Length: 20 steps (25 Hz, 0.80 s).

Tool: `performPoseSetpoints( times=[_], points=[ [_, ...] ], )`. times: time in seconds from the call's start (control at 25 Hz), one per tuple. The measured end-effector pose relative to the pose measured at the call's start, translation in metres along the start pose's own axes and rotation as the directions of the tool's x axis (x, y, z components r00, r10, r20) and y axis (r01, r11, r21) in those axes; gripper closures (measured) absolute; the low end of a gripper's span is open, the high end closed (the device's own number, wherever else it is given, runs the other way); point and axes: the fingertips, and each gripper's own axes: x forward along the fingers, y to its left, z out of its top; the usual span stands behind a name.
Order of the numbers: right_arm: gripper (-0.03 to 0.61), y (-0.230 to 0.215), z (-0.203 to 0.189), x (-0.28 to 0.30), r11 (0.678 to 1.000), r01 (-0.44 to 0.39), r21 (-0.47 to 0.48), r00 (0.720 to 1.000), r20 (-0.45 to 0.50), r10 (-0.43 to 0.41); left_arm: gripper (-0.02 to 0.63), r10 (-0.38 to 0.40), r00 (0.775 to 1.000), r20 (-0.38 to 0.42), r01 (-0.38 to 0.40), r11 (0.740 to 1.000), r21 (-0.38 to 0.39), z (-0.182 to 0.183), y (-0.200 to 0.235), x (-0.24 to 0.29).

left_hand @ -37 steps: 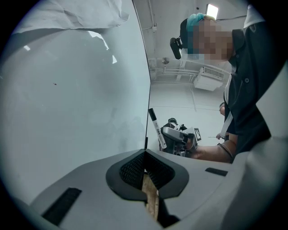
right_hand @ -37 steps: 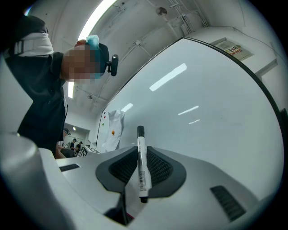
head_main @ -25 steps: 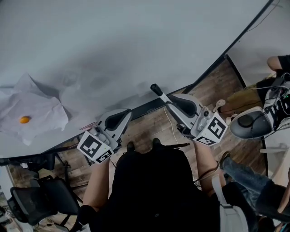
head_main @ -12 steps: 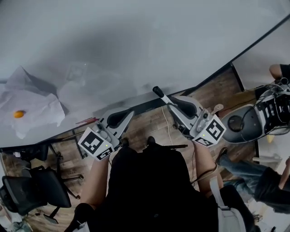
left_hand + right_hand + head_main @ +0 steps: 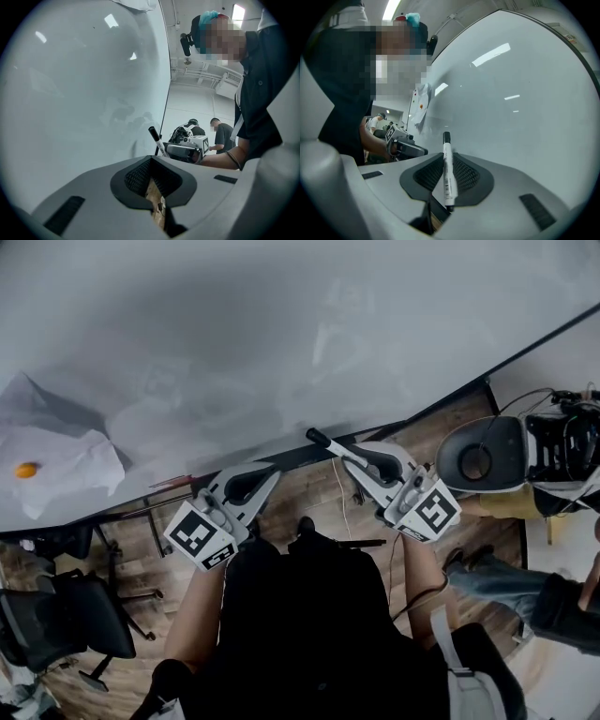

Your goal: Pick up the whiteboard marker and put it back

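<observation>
Filling most of the head view, the big glossy whiteboard stands right in front of you. Your right tool is clamped on the white whiteboard marker with the black cap, cap end pointing at the board, so the pick-up looks done. Your left tool is closed and empty. Putting the marker back remains; no view shows me its resting place.

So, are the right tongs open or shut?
Shut: the right tongs clamp the black-tipped white whiteboard marker, which sticks out beyond them.
</observation>
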Motion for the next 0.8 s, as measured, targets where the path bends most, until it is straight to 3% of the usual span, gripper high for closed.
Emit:
performPoseSetpoints(
  times=[0.2, 0.4, 0.52, 0.8],
  points=[
    [0.505, -0.003, -0.017, 0.004, 0.998, -0.036, -0.059, 0.997, -0.066, 0.032, 0.603, 0.013, 1.0, -0.008, -0.013, 1.0, -0.011, -0.008, 0.002, 0.005],
    [0.505, -0.008, -0.025, 0.009, 0.996, -0.064, -0.057, 0.996, -0.072, 0.06, 0.603, 0.043, 0.999, -0.016, -0.044, 0.999, -0.019, -0.014, 0.002, 0.014],
    [0.505, -0.007, -0.039, 0.015, 0.989, -0.109, -0.097, 0.988, -0.123, 0.097, 0.603, 0.067, 0.997, -0.027, -0.068, 0.998, -0.015, -0.02, 0.006, 0.014],
    [0.505, -0.013, -0.062, 0.025, 0.98, -0.18, -0.09, 0.967, -0.201, 0.159, 0.603, 0.115, 0.992, -0.044, -0.117, 0.992, -0.05, -0.031, 0.016, 0.012]
  ],
)
